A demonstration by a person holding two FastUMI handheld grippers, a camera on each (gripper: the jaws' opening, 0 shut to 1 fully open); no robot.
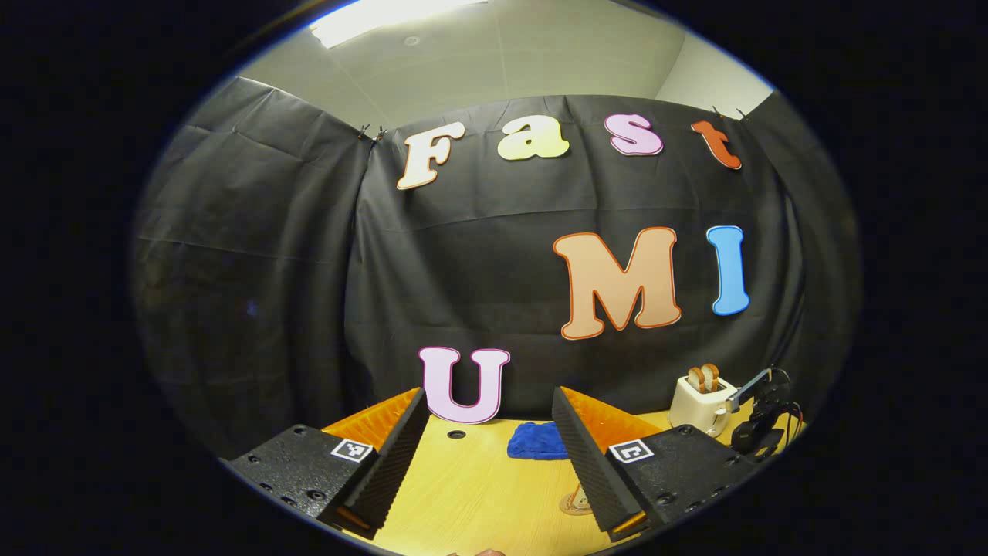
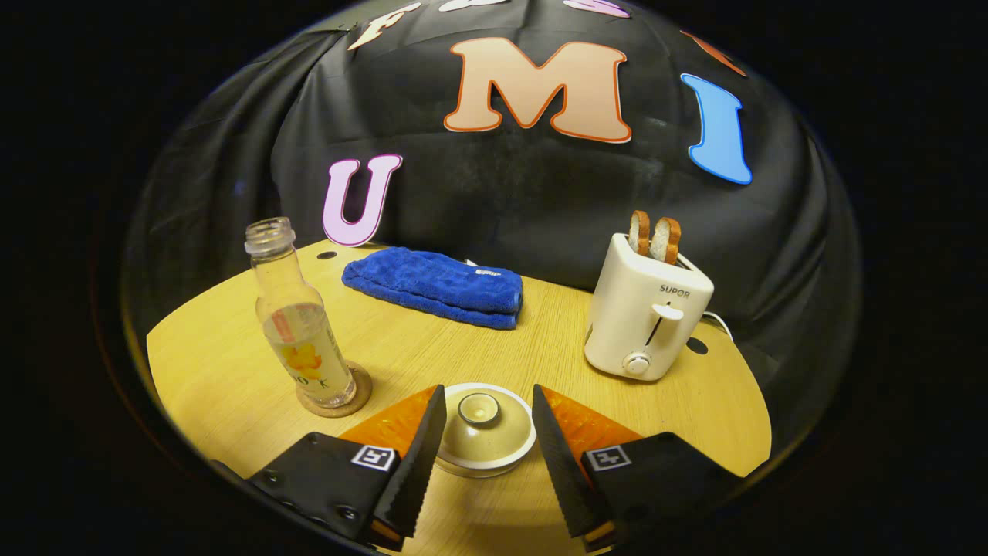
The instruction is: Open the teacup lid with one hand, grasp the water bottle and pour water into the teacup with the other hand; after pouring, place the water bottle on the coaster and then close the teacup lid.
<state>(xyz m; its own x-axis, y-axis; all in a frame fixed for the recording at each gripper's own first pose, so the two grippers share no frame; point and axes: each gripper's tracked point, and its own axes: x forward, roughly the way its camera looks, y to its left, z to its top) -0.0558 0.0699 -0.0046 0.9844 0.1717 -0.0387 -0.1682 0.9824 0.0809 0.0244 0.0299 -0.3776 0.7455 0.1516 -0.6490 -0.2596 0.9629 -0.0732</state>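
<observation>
The teacup (image 2: 484, 455) stands near the table's front edge with its cream lid (image 2: 482, 428) on, knob up. My right gripper (image 2: 486, 394) is open, one finger on each side of the lid and neither touching it. To the left, the clear uncapped water bottle (image 2: 301, 324), part full, stands upright on a round cork coaster (image 2: 363, 394). My left gripper (image 1: 488, 394) is open and holds nothing, raised and facing the back wall. A bit of clear glass (image 1: 575, 503) peeks out beside its right finger; I cannot tell what it is.
A folded blue towel (image 2: 432, 286) (image 1: 538, 440) lies at the back of the wooden table (image 2: 556, 332). A white toaster (image 2: 644, 316) (image 1: 701, 405) with two toast slices stands at the right. A black device with cables (image 1: 760, 421) sits beside the toaster.
</observation>
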